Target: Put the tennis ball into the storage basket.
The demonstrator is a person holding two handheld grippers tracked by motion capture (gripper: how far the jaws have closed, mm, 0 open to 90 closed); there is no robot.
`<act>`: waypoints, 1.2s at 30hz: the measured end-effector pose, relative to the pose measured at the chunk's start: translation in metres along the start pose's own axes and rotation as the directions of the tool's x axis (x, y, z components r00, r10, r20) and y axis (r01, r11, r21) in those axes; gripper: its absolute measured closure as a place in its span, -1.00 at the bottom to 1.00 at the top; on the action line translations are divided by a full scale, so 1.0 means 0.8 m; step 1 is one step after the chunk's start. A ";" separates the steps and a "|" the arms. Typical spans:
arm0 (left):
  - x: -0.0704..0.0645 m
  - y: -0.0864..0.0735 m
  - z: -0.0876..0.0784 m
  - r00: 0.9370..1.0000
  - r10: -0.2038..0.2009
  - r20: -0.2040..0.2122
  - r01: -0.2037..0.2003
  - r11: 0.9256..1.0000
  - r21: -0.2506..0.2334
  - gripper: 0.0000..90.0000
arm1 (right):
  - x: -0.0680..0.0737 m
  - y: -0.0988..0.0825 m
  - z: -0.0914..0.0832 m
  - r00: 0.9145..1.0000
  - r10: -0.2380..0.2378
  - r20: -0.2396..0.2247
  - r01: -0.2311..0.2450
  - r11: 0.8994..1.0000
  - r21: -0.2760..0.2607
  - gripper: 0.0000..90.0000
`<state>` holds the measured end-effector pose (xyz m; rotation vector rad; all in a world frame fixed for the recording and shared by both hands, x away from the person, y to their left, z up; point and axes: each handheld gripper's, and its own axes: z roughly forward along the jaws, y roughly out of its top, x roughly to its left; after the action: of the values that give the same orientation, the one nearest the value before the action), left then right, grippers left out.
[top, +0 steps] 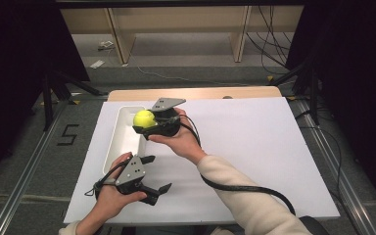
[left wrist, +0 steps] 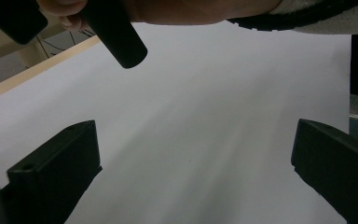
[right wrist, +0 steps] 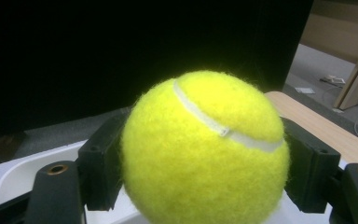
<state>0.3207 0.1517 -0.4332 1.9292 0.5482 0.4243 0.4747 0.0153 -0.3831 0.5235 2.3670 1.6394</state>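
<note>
A yellow tennis ball (top: 144, 118) is clamped in my right gripper (top: 143, 122), held just above the right rim of a long white tray (top: 118, 142) at the left of the white table sheet. In the right gripper view the ball (right wrist: 205, 149) sits squeezed between both black jaws, with the tray (right wrist: 14, 175) below it. My left gripper (top: 156, 174) hovers low over the sheet near the front left, its jaws spread wide. In the left gripper view, nothing lies between the spread jaws of the left gripper (left wrist: 196, 163), just bare sheet.
The white sheet (top: 254, 147) covers most of the wooden table (top: 196, 93). A black cable (top: 240, 187) trails from the right gripper across the sheet to the front. Black stand legs flank the table, and wooden shelving stands behind it.
</note>
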 end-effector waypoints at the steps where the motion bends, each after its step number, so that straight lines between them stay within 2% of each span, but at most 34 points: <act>1: 0.000 0.000 0.000 1.000 0.000 0.000 0.000 1.000 0.000 -0.99 | 0.001 0.000 0.001 1.000 0.002 -0.001 -0.002 1.000 0.002 -0.40; 36: -0.002 0.001 0.000 1.000 0.006 0.005 -0.006 1.000 -0.001 -0.99 | 0.004 0.016 0.031 1.000 -0.011 -0.028 0.011 1.000 0.029 -0.40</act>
<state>0.3196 0.1508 -0.4329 1.9308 0.5390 0.4227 0.4830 0.0422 -0.3799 0.4953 2.4124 1.6205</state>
